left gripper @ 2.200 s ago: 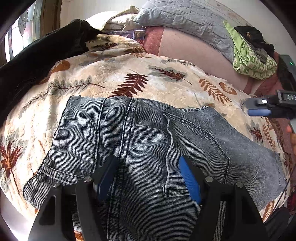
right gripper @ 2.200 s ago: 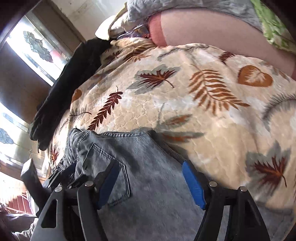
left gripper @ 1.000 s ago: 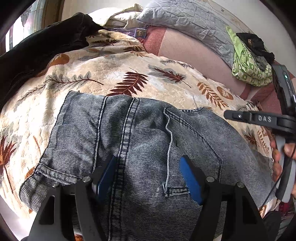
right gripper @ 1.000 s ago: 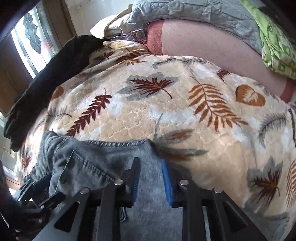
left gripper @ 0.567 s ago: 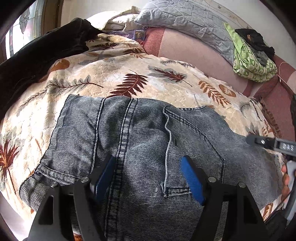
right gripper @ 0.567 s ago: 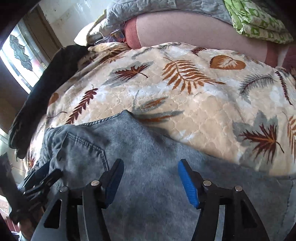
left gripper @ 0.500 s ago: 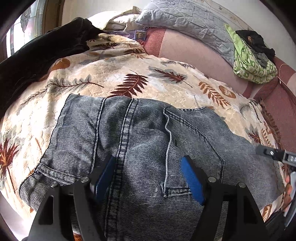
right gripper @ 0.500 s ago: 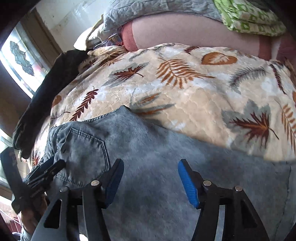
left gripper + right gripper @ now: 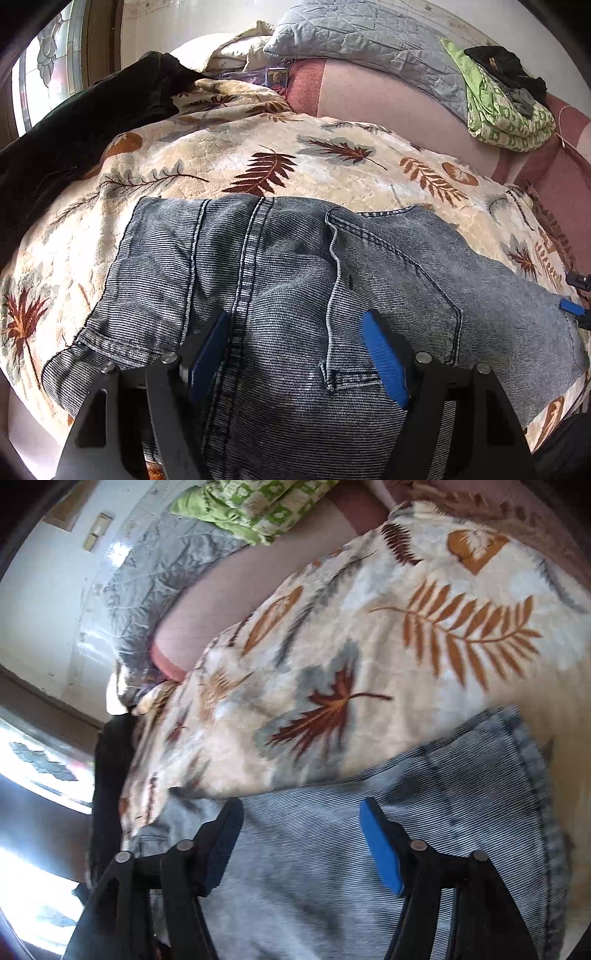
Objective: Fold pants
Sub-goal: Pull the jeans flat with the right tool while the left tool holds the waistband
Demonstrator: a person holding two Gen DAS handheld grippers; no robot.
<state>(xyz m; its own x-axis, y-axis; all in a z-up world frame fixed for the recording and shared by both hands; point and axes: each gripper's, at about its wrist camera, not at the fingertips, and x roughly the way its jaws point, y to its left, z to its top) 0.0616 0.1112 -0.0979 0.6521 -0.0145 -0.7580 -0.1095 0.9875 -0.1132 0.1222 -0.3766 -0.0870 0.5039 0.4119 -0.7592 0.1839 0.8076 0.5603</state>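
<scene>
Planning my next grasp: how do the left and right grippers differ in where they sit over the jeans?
The left gripper hangs over the seat seam and back pocket of the jeans; the right gripper hangs over plain denim near a hemmed edge. The right view is tilted and blurred; the left is level. Both are open, holding nothing.

Grey-blue jeans point(image 9: 295, 280) lie flat across the leaf-print blanket point(image 9: 258, 155), seat up, their back pocket point(image 9: 395, 295) just right of the centre seam. The left gripper point(image 9: 295, 354) hovers over the jeans with jaws spread wide, gripping nothing. At the jeans' right edge shows a blue tip of the right gripper point(image 9: 572, 308). Beyond the blanket sit a grey quilt point(image 9: 369, 44) and a green patterned cloth point(image 9: 506, 110)
</scene>
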